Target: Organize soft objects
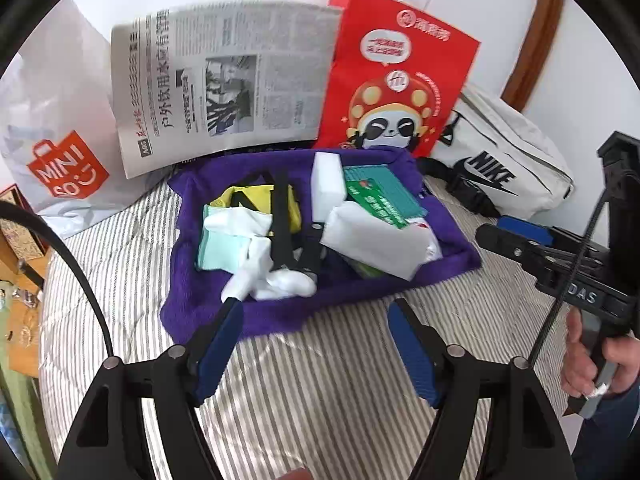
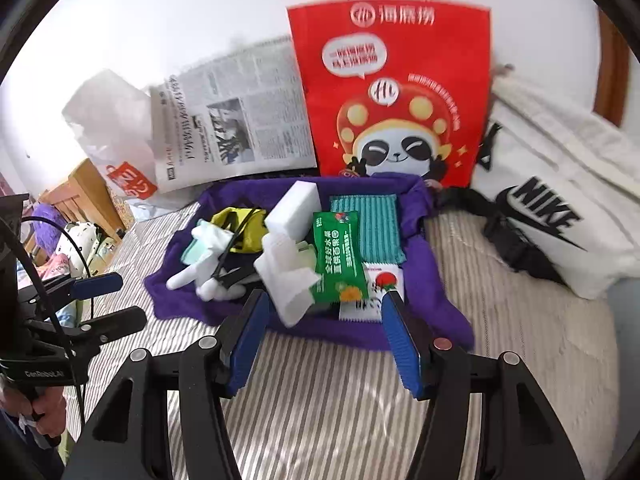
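On the striped bed (image 1: pixel 320 380) lies the purple towel (image 1: pixel 280 312), light and floppy, so it is best pinched at a corner. On it, the white foam block (image 2: pixel 294 206) seems springy and the white socks (image 1: pixel 276 284) limp; take them mid-body. The left tool (image 1: pixel 316 344) and right tool (image 2: pixel 324 340) both stand wide and empty.

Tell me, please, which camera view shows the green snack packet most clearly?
The right wrist view: the green snack packet lies face-up on the purple towel, print unobstructed. In the left wrist view, the packet is farther away, foreshortened and partly covered by white packaging.
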Demonstrator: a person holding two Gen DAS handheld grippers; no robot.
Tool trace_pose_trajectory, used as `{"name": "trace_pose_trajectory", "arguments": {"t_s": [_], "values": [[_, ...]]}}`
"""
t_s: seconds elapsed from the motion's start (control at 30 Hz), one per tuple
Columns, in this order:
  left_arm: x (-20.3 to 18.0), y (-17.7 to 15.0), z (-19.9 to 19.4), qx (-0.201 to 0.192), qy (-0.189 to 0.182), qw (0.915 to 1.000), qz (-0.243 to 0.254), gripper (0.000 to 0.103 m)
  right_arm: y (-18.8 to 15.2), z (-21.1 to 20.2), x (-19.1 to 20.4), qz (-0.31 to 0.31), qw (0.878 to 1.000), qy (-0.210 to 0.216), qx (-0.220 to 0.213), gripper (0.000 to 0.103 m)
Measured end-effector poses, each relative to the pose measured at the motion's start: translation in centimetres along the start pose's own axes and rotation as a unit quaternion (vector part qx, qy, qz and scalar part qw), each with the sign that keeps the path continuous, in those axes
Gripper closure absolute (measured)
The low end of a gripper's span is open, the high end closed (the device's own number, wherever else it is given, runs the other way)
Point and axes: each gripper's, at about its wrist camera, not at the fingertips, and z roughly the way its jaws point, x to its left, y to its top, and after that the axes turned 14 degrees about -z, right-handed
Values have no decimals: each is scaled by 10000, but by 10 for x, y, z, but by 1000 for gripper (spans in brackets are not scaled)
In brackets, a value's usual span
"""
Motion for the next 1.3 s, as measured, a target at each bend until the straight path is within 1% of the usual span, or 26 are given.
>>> {"name": "trace_pose_trajectory", "arguments": {"t_s": [0.03,0.07,0.1,0.13,0.17,0.3,0.4,0.47,0.63,0.83,1.0,1.13,1.3], "values": [[-2,-3,-4,-17,27,10000,14,21,-2,-11,4,-4,10000,-81,-17,35],[-8,-7,-12,-77,140,9999,30,20,-5,-23,8,2,9998,-181,-58,28],[-11,-11,-19,-145,218,9997,37,19,-8,-35,11,10,9997,-226,-131,25],[-14,-14,-27,-218,264,9994,37,18,-9,-41,13,22,9996,-236,-164,18],[-18,-17,-33,-263,295,9992,29,16,-13,-50,15,53,9995,-253,-183,14],[-26,-27,-55,-326,324,9989,-48,14,-23,-73,21,116,9995,-277,-95,14],[-32,-36,-71,-407,397,9983,-97,12,-32,-84,22,283,9991,-314,-19,9],[-37,-43,-83,-471,482,9977,-111,10,-37,-92,23,347,9986,-389,12,3],[-44,-53,-102,-607,406,9971,-217,8,-46,-107,30,330,9981,-516,88,0],[-50,-64,-112,-664,572,9960,-197,8,-49,-120,38,217,9973,-698,118,0],[-44,-69,-116,-638,576,9958,-325,8,-50,-125,43,187,9970,-737,129,0],[-42,-71,-117,-628,670,9953,-312,8,-51,-126,49,81,9969,-775,123,0],[-42,-73,-121,-674,664,9949,-339,8,-51,-127,51,88,9970,-756,144,0]]}}
